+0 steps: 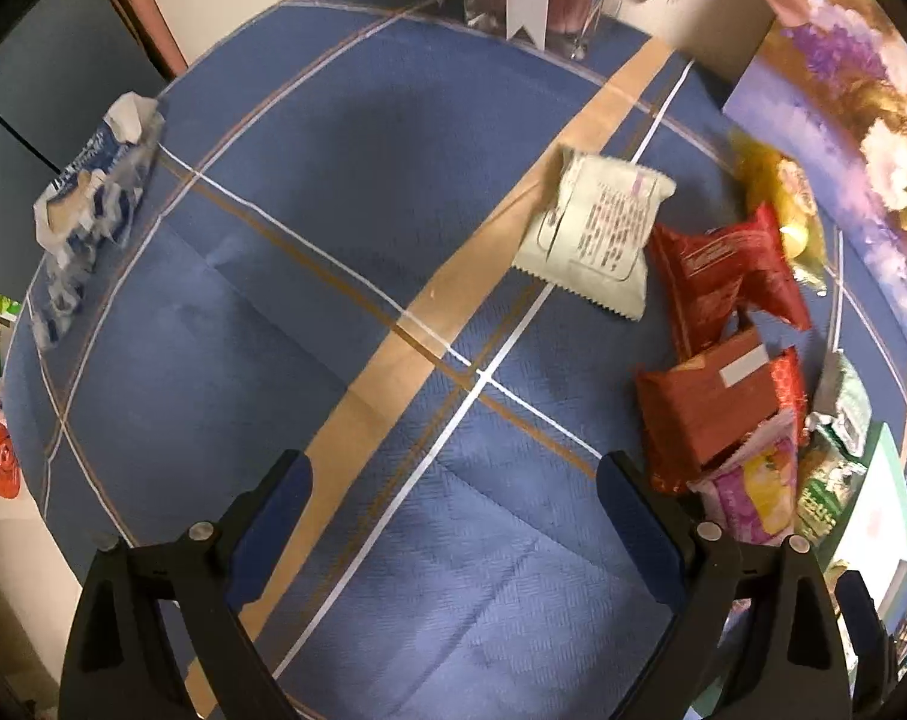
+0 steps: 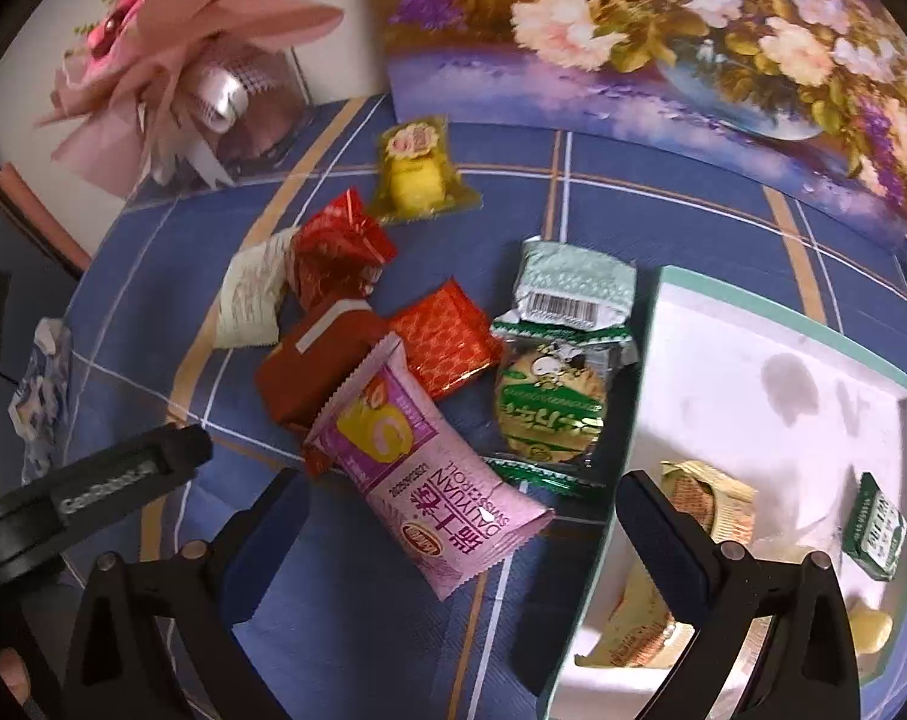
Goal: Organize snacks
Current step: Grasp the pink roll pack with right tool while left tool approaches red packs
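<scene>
Both claws are held wide open with nothing gripped: the left gripper over bare blue checked tablecloth, the right gripper above a pink swiss-roll packet. More wrapped snacks are scattered beside a white, green-rimmed tray, where a few already sit.

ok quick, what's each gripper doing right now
left gripper: open, holding nothing, above the tablecloth
right gripper: open, holding nothing, pink snack below it
</scene>
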Demonstrator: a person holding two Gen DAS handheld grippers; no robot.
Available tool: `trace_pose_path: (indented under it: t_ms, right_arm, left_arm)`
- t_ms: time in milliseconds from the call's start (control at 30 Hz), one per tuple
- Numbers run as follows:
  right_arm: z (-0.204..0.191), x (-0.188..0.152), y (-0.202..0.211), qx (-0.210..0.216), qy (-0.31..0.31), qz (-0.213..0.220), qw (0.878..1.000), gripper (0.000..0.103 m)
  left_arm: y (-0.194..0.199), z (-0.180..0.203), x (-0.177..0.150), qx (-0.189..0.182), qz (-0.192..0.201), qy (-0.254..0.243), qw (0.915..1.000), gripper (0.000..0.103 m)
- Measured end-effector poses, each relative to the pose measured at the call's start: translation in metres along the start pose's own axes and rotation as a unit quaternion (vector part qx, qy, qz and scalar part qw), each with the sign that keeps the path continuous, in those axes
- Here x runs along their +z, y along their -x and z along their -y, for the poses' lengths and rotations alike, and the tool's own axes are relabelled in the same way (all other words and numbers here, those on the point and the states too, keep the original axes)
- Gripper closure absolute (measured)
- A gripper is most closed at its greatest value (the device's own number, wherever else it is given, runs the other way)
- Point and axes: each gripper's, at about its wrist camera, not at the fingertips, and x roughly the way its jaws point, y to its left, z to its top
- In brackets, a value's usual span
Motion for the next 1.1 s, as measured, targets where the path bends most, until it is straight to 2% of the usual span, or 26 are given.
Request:
trace_pose_path:
  t_ms: [267, 667, 933, 1100]
  right_arm:
    - [-0.013, -0.003, -0.020, -0.003, 0.034, -0.017, 0.999, 0.001]
    - [-0.017, -0.004, -0.045, -0.001, 0.036, -0.035, 0.999, 0.006]
    - [0.003, 0.002, -0.042, 0.000, 0.005, -0.025, 1.000, 0.031]
    - [0.019, 0.005, -0.038, 0.017, -0.013, -0.024, 0.999, 0.041]
  left_arm:
    - [-0.007, 0.001, 0.007, -0.001, -0.003, 0.006, 1.0000, 0.007]
    - [-0.017, 0.004, 0.018, 0.002, -0.004, 0.007, 1.0000, 0.007]
    - [-0.015, 0.004, 0.013, 0.002, -0.003, 0.008, 1.0000, 0.007]
    - [-0.014, 0.005, 0.012, 0.002, -0.002, 0.010, 1.0000, 0.007]
